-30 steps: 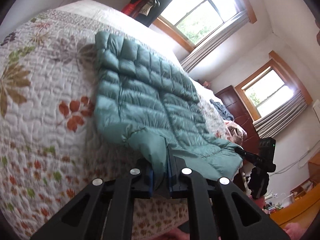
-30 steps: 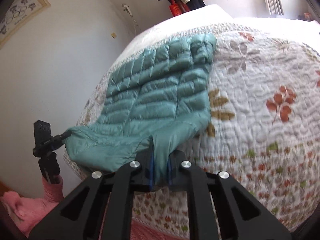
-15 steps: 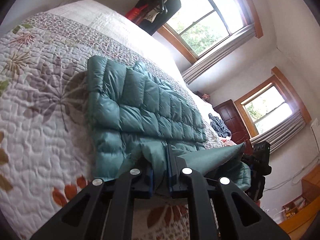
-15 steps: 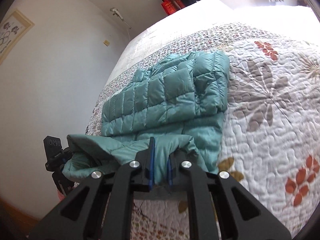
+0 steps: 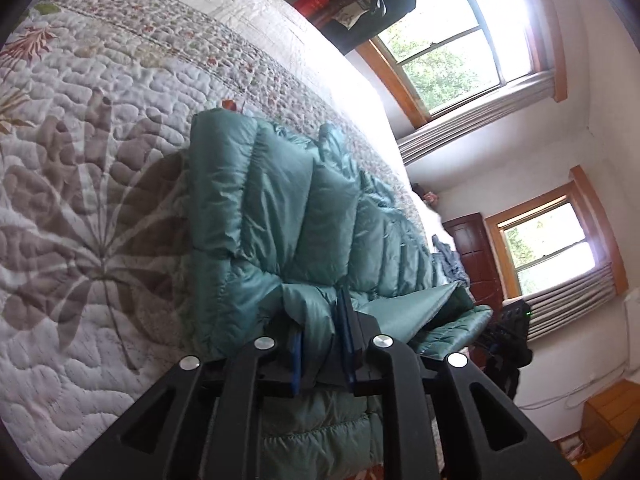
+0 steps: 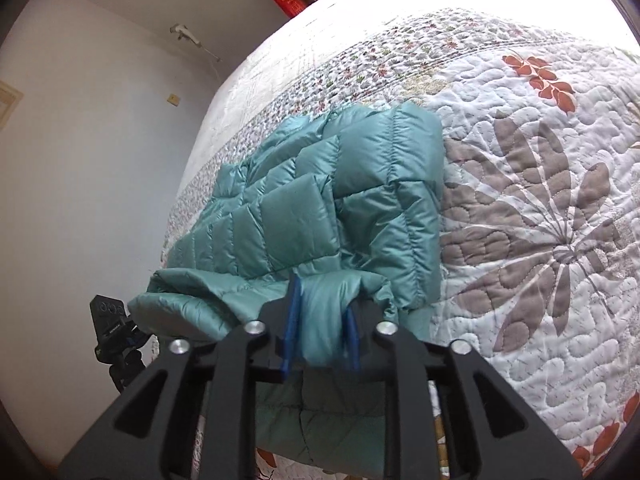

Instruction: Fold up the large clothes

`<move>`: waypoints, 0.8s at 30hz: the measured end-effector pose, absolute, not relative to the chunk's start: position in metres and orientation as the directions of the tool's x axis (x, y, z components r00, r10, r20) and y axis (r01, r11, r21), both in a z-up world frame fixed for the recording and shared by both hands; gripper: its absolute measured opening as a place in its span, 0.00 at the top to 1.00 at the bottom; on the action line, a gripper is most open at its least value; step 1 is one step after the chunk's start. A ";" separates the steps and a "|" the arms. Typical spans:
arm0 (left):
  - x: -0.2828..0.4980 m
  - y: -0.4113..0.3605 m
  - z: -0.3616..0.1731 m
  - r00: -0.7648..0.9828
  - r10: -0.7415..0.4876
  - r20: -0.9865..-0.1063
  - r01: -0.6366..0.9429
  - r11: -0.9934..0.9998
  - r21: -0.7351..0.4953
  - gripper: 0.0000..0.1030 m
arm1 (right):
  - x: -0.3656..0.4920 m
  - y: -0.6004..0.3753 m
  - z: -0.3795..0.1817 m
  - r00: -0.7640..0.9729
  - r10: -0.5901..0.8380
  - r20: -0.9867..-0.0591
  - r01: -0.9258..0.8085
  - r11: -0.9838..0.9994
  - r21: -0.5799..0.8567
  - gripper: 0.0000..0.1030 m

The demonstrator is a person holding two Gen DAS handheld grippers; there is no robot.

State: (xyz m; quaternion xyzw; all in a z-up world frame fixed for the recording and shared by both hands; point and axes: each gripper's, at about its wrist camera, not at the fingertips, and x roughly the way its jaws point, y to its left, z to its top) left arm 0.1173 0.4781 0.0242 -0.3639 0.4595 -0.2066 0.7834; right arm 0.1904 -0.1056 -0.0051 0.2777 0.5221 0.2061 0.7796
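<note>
Pinching teal jacket (image 5: 276,216) hem, left gripper (image 5: 323,344) and right gripper (image 6: 319,330) both clamped on fabric; carrying my edge over body ahead on quilt (image 6: 540,208) to halve it.

two hand-held black plastic two-finger grippers with blue pads appear, each seen from its own wrist camera, fingers pointing forward and slightly down. the left gripper (image 5: 322,340) has its jaws parted a little, with a fold of teal quilted puffer jacket (image 5: 280,216) bunched between the blue pads (image 5: 295,364). the right gripper (image 6: 320,328) is in the same pose, jaws narrowly apart with a rounded fold of the same jacket between them. each gripper shows in the other's view, off to the side and level with it.
</note>
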 end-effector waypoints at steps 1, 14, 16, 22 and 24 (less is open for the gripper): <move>0.114 0.481 0.029 0.500 -0.663 -0.557 0.002 0.644 -0.765 0.82 | 0.189 -0.111 -0.004 0.388 0.595 -0.703 -0.021 0.769 0.639 0.59; 0.074 0.487 0.048 0.607 -0.498 -0.619 0.052 0.802 -0.594 0.47 | 0.169 -0.107 0.008 0.457 0.494 -0.740 -0.125 0.859 0.496 0.28; 0.077 0.477 0.039 0.585 -0.486 -0.649 0.049 0.820 -0.570 0.44 | 0.174 -0.093 0.002 0.432 0.496 -0.753 -0.141 0.862 0.487 0.28; 0.086 0.447 0.021 0.535 -0.469 -0.703 0.066 0.852 -0.519 0.44 | 0.183 -0.061 -0.019 0.376 0.424 -0.824 -0.143 0.905 0.401 0.50; 0.085 0.440 0.022 0.547 -0.437 -0.714 0.072 0.874 -0.480 0.52 | 0.179 -0.058 -0.019 0.385 0.410 -0.827 -0.154 0.912 0.380 0.70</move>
